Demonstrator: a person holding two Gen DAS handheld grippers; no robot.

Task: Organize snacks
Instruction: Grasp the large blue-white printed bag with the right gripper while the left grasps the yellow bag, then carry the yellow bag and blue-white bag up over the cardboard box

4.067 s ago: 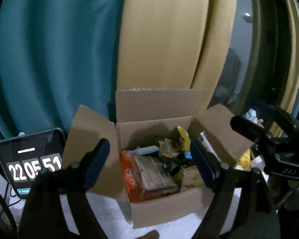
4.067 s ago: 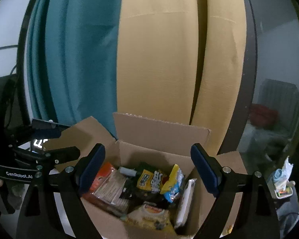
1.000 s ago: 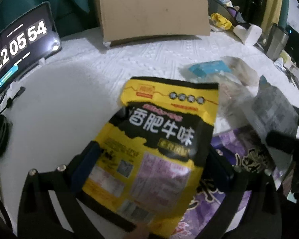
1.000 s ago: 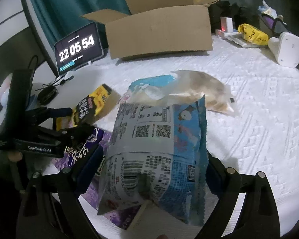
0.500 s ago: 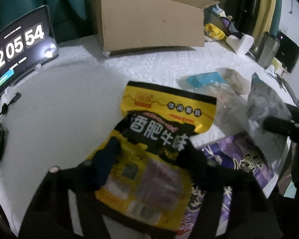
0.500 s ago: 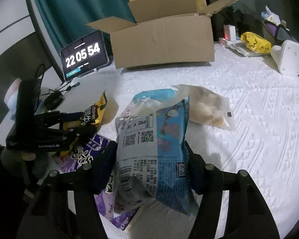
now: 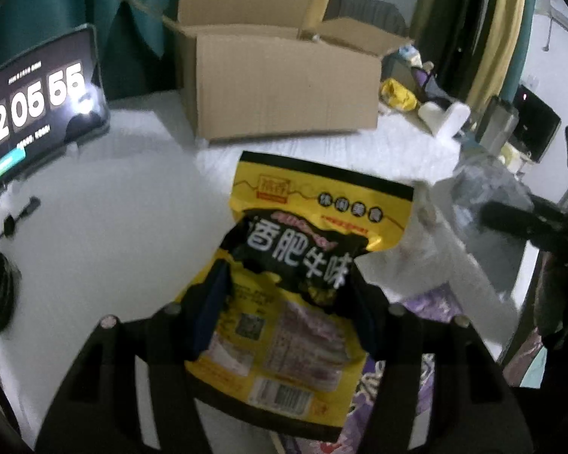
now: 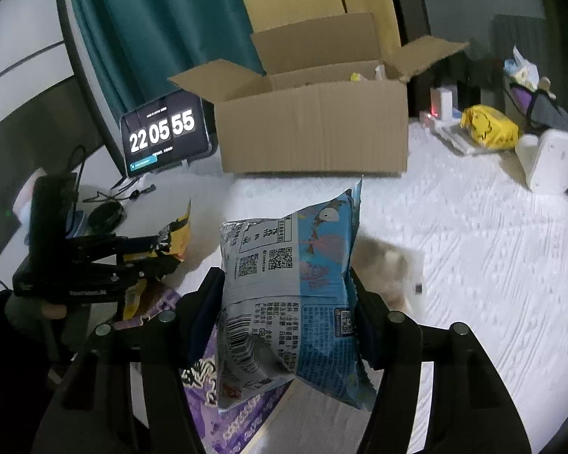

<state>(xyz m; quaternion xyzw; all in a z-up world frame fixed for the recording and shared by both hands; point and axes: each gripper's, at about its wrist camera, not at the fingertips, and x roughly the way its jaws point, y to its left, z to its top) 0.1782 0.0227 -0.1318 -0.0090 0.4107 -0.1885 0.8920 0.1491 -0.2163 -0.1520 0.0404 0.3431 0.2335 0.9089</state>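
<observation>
In the left wrist view a tablet clock [image 7: 38, 113] stands at the upper left, an open cardboard box [image 7: 284, 94] sits top centre on the white textured cloth [image 7: 113, 208], and the left gripper [image 7: 287, 302] at lower centre has its pads pressed on a yellow-and-black snack pouch [image 7: 303, 257], held clear of the cloth. In the right wrist view that gripper shows at the left edge with the pouch, while the right gripper [image 8: 287, 306] at lower centre is clamped, partly closed, on a puffy blue-and-silver snack bag [image 8: 295, 272] in front of the box. A purple packet [image 8: 223, 408] lies beneath, and a clear bag [image 8: 390, 265] just right.
</observation>
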